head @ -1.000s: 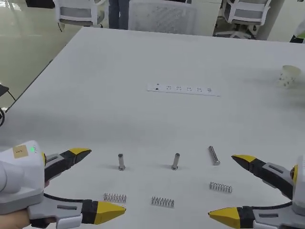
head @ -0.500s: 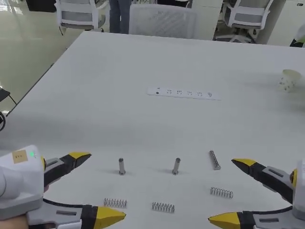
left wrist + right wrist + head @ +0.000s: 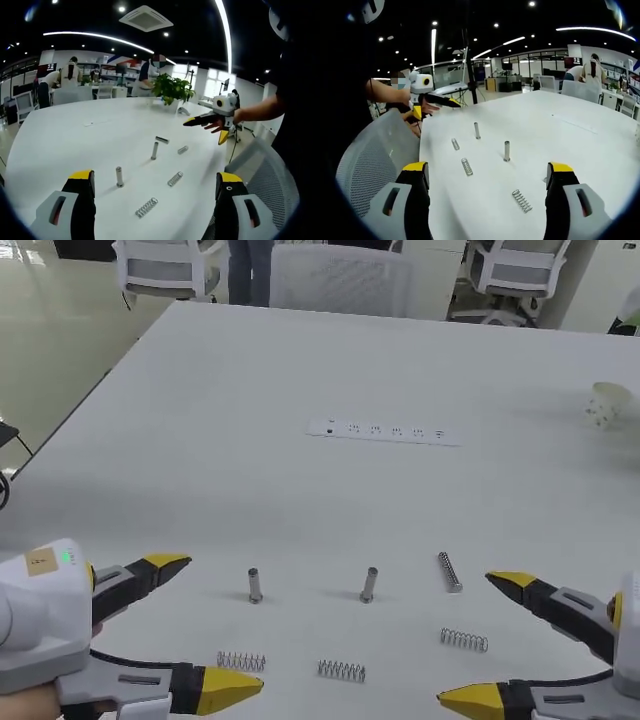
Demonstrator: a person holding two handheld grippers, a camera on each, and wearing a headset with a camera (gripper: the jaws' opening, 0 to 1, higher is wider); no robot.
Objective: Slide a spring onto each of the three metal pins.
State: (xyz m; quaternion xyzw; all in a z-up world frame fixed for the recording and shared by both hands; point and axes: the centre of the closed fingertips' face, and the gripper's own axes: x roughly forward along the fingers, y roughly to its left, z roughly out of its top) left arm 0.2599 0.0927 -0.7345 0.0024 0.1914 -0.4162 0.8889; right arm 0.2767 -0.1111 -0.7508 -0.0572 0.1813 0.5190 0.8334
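White counter point(image 3: 300, 390) carries everything close to its near edge. Two pins point(image 3: 254, 585) point(image 3: 369, 583) stand upright and the third pin point(image 3: 449, 571) lies flat. Three springs point(image 3: 341, 670) lie nearer the edge, none on a pin. The head view shows a power strip point(image 3: 383, 430), and the left gripper view a plant point(image 3: 172, 89). Left gripper point(image 3: 155, 176) and right gripper point(image 3: 487, 170) hover with jaws wide, holding nothing.

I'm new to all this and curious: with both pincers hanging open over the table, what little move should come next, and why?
Probably lower the left gripper onto the nearest spring and close on it. Both it and the right gripper are open and empty, that spring lies loose on the table, and the left pin stands upright and bare just behind it.
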